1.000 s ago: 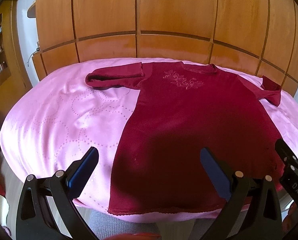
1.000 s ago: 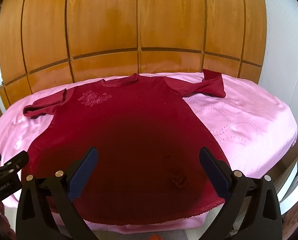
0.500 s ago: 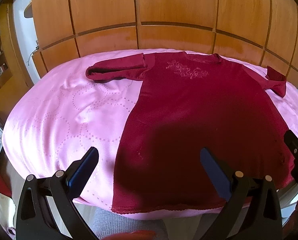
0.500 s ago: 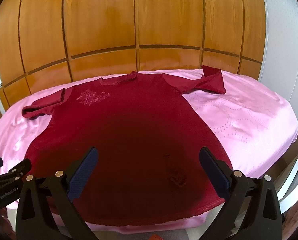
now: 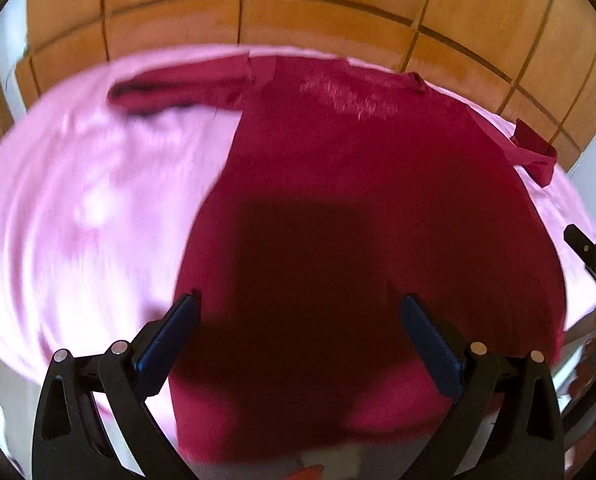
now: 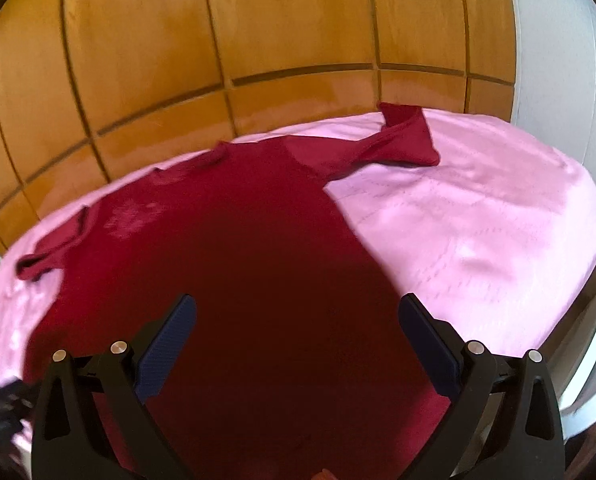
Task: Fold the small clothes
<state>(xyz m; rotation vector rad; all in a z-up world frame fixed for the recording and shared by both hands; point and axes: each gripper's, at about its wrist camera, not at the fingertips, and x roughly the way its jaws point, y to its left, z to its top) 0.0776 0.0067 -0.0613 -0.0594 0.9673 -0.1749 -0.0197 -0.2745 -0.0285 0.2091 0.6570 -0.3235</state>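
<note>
1. The wooden panelling [image 6: 258, 40] fills the background from 9 to 3 o'clock in both wrist views, orange-brown boards split by dark grooves.
2. The pink sheet [image 5: 78, 208] covers the bed or padded top that carries everything; in the right wrist view it spreads bare toward 3 o'clock [image 6: 478, 232]. The left wrist view is blurred, so its pattern is hard to read.
3. The dark red shirt [image 5: 358, 200] lies flat and face up on the sheet, neckline toward 12 o'clock and hem toward 6 o'clock. A pale embroidered motif [image 5: 346, 96] sits on the chest. In the left wrist view one sleeve [image 5: 178, 88] reaches out to 10 o'clock. In the right wrist view the other sleeve [image 6: 402, 140] points to 1 o'clock, its end doubled over. A dark shadow lies over the lower body of the shirt [image 6: 278, 280].
4. The left gripper [image 5: 296, 320] hovers above the shirt's lower part, jaws spread wide, holding nothing; its left finger [image 5: 166, 344] is over the garment's side edge.
5. The right gripper [image 6: 296, 320] hangs over the hem region, jaws equally wide apart, nothing between them. It also shows at 3 o'clock in the left wrist view [image 5: 594, 256].
</note>
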